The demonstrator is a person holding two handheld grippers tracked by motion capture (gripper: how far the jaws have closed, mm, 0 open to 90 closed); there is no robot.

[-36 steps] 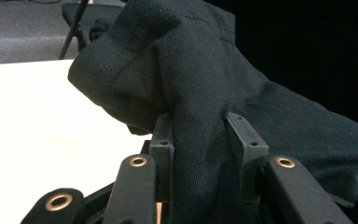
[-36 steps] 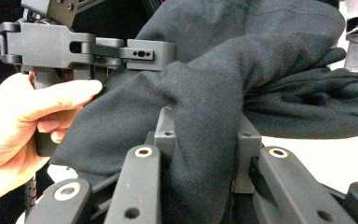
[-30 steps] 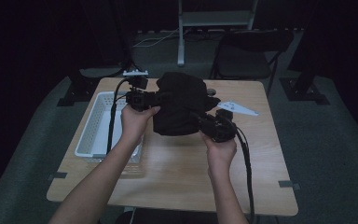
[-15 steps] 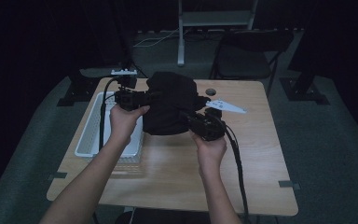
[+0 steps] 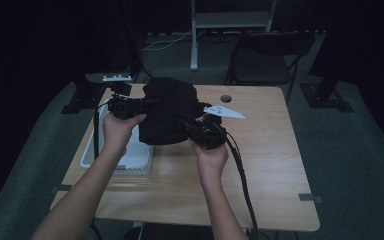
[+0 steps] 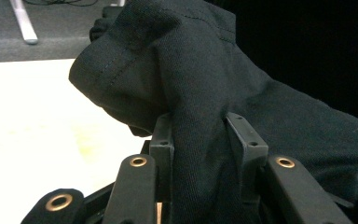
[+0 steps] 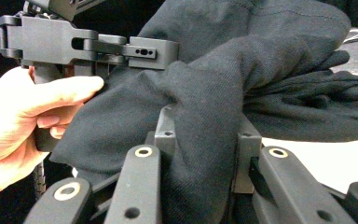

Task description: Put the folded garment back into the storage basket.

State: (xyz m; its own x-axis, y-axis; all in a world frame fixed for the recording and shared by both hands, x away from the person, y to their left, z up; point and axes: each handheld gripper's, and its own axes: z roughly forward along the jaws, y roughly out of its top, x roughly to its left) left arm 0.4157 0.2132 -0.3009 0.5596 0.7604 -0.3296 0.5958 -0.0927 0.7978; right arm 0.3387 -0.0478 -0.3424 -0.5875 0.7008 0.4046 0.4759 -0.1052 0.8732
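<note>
Garment: we see a black garment (image 5: pixel 167 112) bunched and lifted clear of the wooden table (image 5: pixel 260 165), suspended between the two grippers, above the table's far left part.
Left gripper: we locate the left gripper (image 5: pixel 139 106) at the garment's left edge, held in the left hand (image 5: pixel 120 131).
Left jaws: clenched on a fold of the garment; in the left gripper view the cloth (image 6: pixel 200 140) runs straight up between the two jaws and spreads out above and to the right of them.
Right gripper: we locate the right gripper (image 5: pixel 192 129) at the garment's lower right edge, held in the right hand (image 5: pixel 211 159).
Right jaws: clenched on a thick fold of the garment (image 7: pixel 205 140); the cloth fills the gap between the jaws and bulges over their tips.
Relation of grippers: in the right gripper view the left gripper (image 7: pixel 163 52) grips the same cloth just beyond and to the upper left.
Tray: a white tray (image 5: pixel 130 161) lies on the table's left side, partly beneath the hanging garment.
Cable: a black cable (image 5: pixel 240 170) trails from the right gripper along the forearm.
</note>
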